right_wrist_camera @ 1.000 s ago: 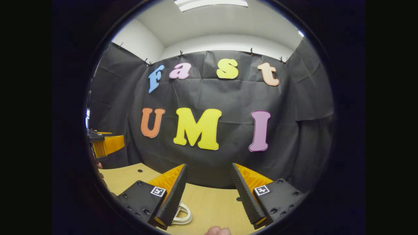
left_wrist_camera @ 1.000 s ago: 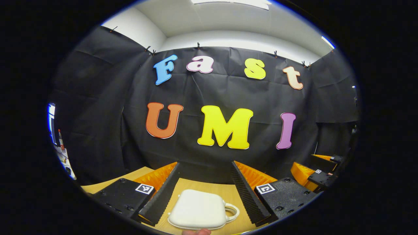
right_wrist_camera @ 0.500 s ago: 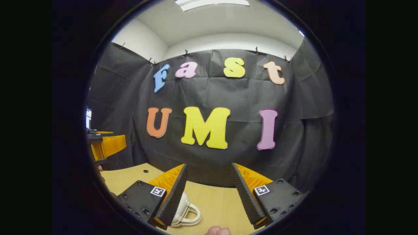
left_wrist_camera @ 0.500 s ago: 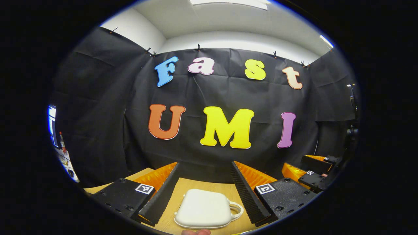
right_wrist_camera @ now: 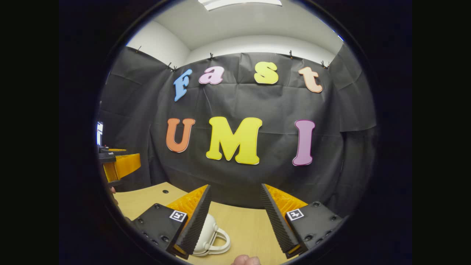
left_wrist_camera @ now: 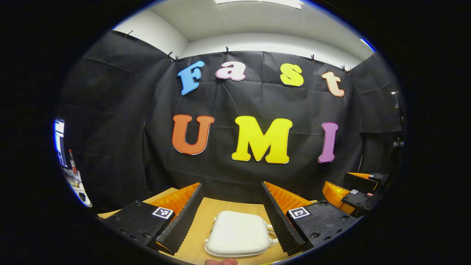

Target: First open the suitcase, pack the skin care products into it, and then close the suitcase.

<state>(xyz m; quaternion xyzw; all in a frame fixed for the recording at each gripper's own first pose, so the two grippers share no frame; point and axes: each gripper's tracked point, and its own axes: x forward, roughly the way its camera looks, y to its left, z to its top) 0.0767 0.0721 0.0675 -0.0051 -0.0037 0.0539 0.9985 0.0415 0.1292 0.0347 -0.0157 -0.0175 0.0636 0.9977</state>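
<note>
A small white suitcase lies shut and flat on the wooden table, its handle pointing right. My left gripper is open above it, and the case shows between its two fingers, with the handle partly behind the right finger. In the right gripper view the suitcase peeks out from behind the left finger, handle end toward me. My right gripper is open with bare table between its fingers. No skin care products are visible.
The other gripper hovers at the far right of the left gripper view, and its counterpart sits at the left edge of the right gripper view. Black cloth closes off the table's far side. A thumb tip shows at the bottom.
Both views have crept forward and to the left. The suitcase has slid right between the left gripper's fingers. More of it now shows beside the right gripper's left finger.
</note>
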